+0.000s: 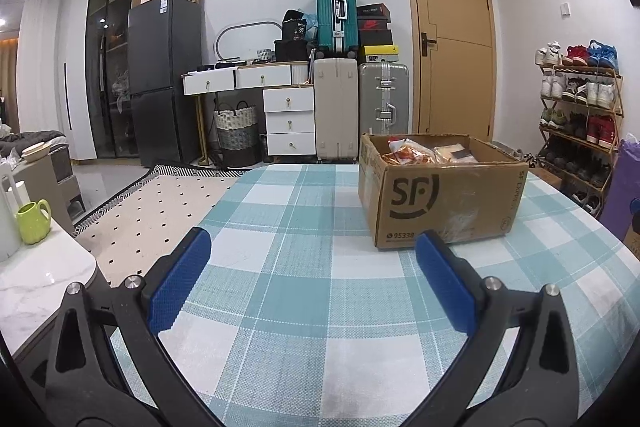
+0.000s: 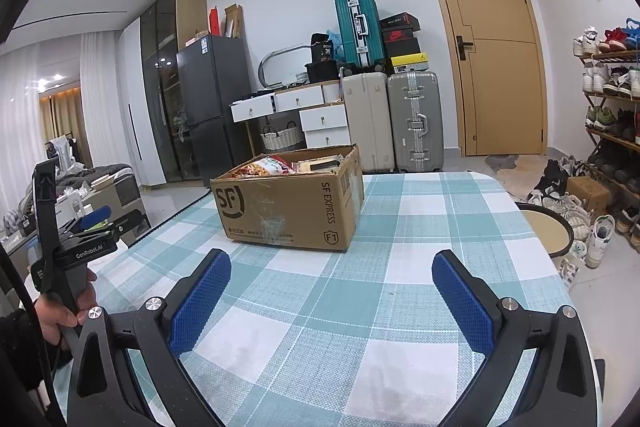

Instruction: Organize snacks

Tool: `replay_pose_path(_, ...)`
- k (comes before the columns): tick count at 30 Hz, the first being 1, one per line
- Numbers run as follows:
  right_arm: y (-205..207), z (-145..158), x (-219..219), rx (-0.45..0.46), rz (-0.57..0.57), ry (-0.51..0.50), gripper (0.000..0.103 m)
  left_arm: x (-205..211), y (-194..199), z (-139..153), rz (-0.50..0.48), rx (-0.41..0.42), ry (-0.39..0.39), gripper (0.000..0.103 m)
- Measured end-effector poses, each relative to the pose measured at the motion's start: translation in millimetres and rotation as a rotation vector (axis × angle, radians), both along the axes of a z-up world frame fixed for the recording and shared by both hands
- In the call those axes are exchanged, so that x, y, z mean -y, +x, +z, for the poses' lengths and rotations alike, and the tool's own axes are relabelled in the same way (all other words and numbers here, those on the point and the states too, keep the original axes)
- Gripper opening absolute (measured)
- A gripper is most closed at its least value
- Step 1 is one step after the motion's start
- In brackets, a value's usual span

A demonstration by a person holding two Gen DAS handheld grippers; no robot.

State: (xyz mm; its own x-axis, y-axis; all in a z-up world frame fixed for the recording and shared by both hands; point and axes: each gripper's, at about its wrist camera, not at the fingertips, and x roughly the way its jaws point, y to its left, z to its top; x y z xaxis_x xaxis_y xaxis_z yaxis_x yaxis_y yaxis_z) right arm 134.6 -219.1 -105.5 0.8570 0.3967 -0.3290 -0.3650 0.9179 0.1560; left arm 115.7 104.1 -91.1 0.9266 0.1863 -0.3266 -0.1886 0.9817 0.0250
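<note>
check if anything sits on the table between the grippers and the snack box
Nothing visible does. Only bare checked tablecloth lies between the open right gripper and the cardboard box, and likewise ahead of the open left gripper.

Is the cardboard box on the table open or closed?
Open: the cardboard box has no flaps over its top, and snack packets show inside.

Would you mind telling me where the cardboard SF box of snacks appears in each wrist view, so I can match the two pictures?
Left wrist view: the cardboard SF box sits right of centre on the checked tablecloth, just beyond the right blue pad.
Right wrist view: the same box sits left of centre, beyond the left blue pad.
Shared landmark: the teal suitcase stacked against the back wall, left of the wooden door.
</note>
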Motion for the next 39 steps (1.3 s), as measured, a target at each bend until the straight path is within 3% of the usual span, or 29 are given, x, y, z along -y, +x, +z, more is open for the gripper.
replay_pose_path(39,0.3,-1.7,-0.1,0.005,-0.005,0.000,0.102,-0.2,-0.9,-7.8,-0.025,-0.006,0.003,0.102)
